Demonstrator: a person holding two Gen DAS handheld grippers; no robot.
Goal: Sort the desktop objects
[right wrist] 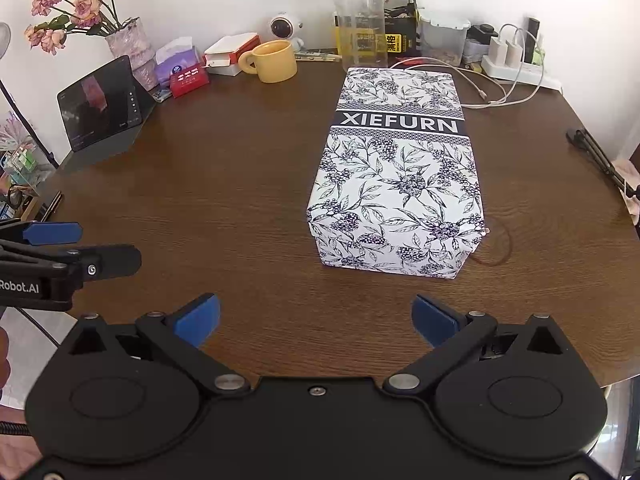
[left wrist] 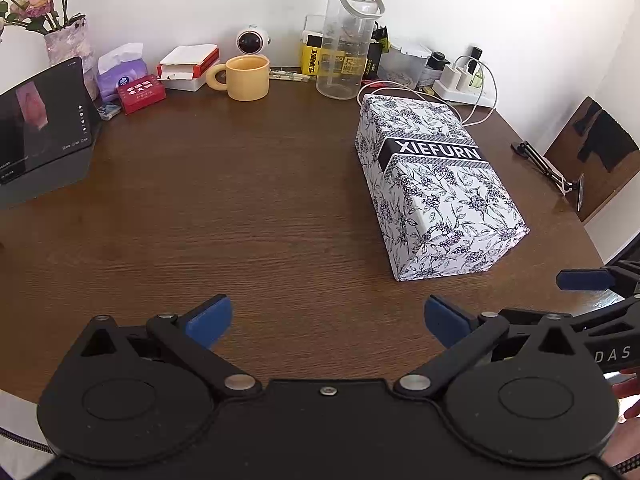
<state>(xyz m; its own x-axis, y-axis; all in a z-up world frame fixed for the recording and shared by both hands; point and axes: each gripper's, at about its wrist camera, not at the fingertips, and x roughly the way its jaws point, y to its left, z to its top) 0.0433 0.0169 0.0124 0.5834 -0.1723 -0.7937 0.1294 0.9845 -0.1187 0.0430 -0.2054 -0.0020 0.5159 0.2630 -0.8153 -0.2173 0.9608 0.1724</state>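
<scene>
The floral XIEFURN box [right wrist: 398, 172] is lying closed on the brown wooden table [right wrist: 224, 184], its lid hiding whatever is inside. Behind the box, a clear water bottle [right wrist: 360, 20] is running off the top of the right wrist view, and the packets behind the bottle are too blurred to read. A white charging cable [right wrist: 496, 92] is trailing from the power strip [right wrist: 520, 70] behind the box and touching down just beside its far corner. Left of the box, well apart, a yellow mug [right wrist: 274, 60] is standing upright, with a red-and-white carton [right wrist: 232, 52], a tissue pack [right wrist: 176, 58] and a vase of pink roses [right wrist: 128, 46] farther left (the tablet [right wrist: 102, 102] there is showing a dim picture, hard to make out). The right gripper [right wrist: 316, 318] is hovering in front of the box, fingers spread wide and holding nothing. The left gripper [left wrist: 328, 318] is sitting to the box's near left, equally wide apart and empty.
</scene>
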